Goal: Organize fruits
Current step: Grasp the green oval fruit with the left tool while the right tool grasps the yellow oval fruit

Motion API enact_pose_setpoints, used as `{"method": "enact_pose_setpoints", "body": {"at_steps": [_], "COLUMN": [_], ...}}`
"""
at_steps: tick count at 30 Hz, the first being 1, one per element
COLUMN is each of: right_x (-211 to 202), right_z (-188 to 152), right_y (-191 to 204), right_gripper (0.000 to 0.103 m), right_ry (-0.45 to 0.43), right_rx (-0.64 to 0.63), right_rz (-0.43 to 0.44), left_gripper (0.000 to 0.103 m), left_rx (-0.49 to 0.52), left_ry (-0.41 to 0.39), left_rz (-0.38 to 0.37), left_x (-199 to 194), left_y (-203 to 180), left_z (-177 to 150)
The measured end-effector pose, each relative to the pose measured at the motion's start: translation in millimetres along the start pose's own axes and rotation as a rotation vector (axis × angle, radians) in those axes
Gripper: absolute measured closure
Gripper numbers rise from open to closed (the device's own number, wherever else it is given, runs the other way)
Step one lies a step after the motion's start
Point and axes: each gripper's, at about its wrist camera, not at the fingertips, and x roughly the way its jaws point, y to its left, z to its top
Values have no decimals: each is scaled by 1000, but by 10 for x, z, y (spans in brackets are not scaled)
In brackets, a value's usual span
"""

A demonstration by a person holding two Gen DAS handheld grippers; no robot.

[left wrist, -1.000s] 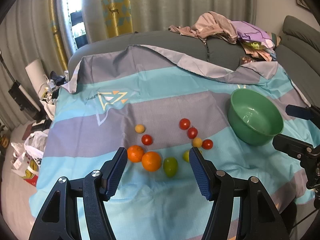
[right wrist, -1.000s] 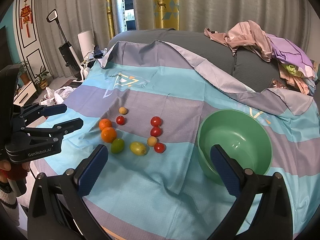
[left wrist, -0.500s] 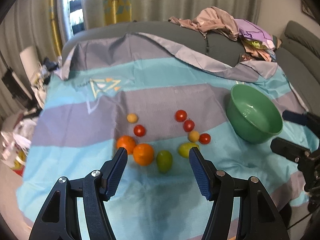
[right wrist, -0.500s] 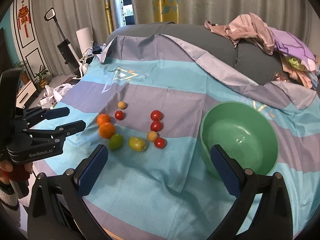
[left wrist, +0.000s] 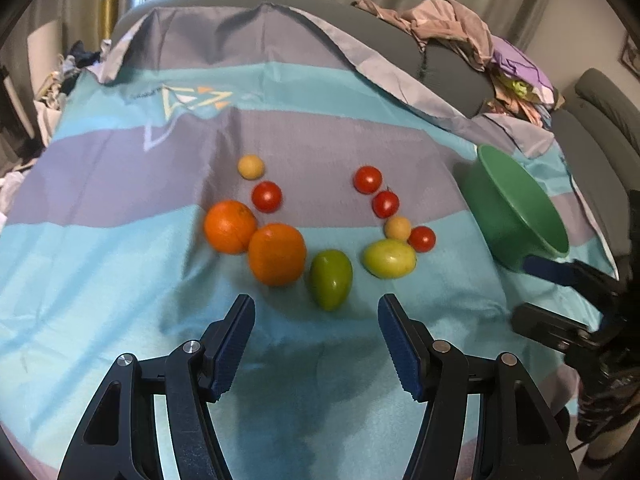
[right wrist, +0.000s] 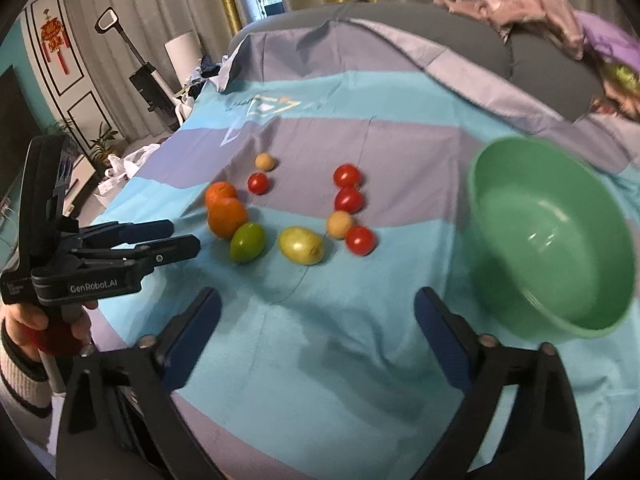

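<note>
Fruit lies loose on a striped cloth over a sofa, all left of the green bowl [right wrist: 552,240], which is empty. Landmark: green fruit [left wrist: 331,278]. Two oranges [left wrist: 277,253] touch each other just left of it, the yellow-green fruit [left wrist: 389,258] sits just right of it, and the cherry tomatoes [left wrist: 367,179] and small yellow fruits [left wrist: 251,166] are scattered beyond it.

Left gripper [left wrist: 316,340] is part open and empty, with the green fruit just ahead between the finger lines. Right gripper [right wrist: 316,336] is wide and empty, and its jaws have just been closing with nothing between them.

Judgement: step is the approach for a first pick, likely the green fruit. Centre it between the pads, come down without nudging the near orange, and close gently since round fruit rolls on soft cloth. Then carry it right to the bowl.
</note>
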Motion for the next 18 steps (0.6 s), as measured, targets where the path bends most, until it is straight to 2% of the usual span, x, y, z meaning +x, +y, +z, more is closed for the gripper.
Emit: {"method": "enact_pose_setpoints", "body": {"at_steps": [5, 7, 9, 18], "right_x": [275, 361, 426, 708], "right_z": [28, 50, 80, 182], "right_y": [-41, -62, -77, -60], "right_gripper": [28, 29, 30, 44], "right_ry": [33, 43, 50, 101], "right_rx": [14, 15, 14, -38], "right_rz": [49, 60, 66, 89], "left_gripper": [39, 39, 44, 52], "left_rx": [30, 38, 45, 63], "left_ry": [5, 13, 23, 72], "left_rz": [-33, -36, -41, -57], "left_x": [111, 177, 240, 470], "left_y": [-44, -58, -64, -72], "left_z": [26, 47, 66, 91]}}
